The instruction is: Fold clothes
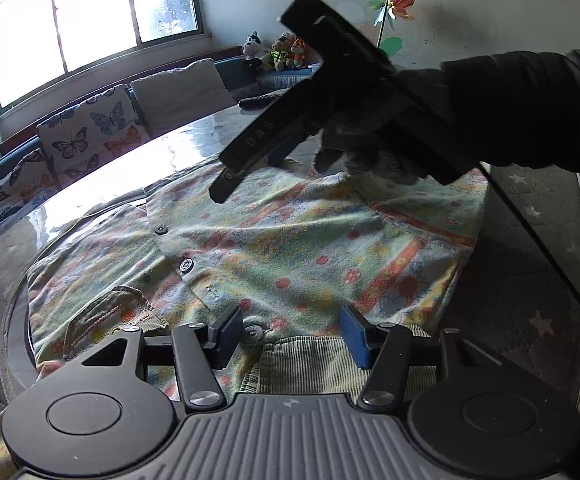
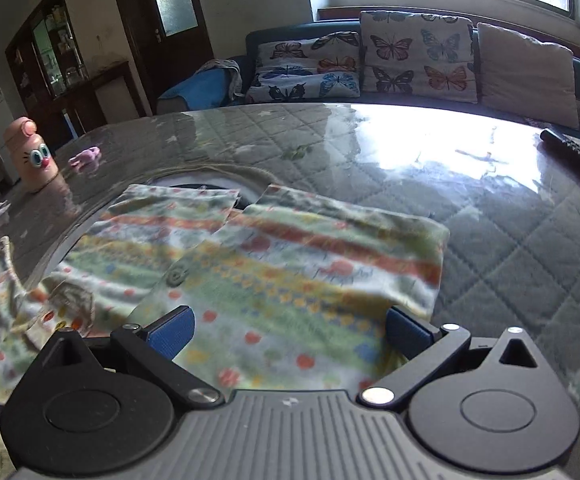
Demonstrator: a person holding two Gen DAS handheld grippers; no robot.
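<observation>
A striped, flower-print button shirt [image 1: 290, 248] lies spread on the round glass table [image 1: 130, 168]. Its corduroy collar [image 1: 302, 364] is nearest my left gripper. My left gripper [image 1: 290, 336] hovers low over the collar with its blue pads apart. A shirt button lies between them and nothing is pinched. A gloved hand holds my right gripper [image 1: 250, 174] above the shirt's far part. In the right wrist view the right gripper [image 2: 288, 332] stands wide open over the blurred shirt [image 2: 290, 264], near its folded right edge.
A black remote [image 2: 574, 152] lies at the table's far right. A pink bottle with a face [image 2: 36, 156] and a small pink toy [image 2: 86, 158] stand at the left. A sofa with butterfly cushions [image 2: 414, 56] runs behind the table. A black cable [image 1: 530, 240] trails from the right gripper.
</observation>
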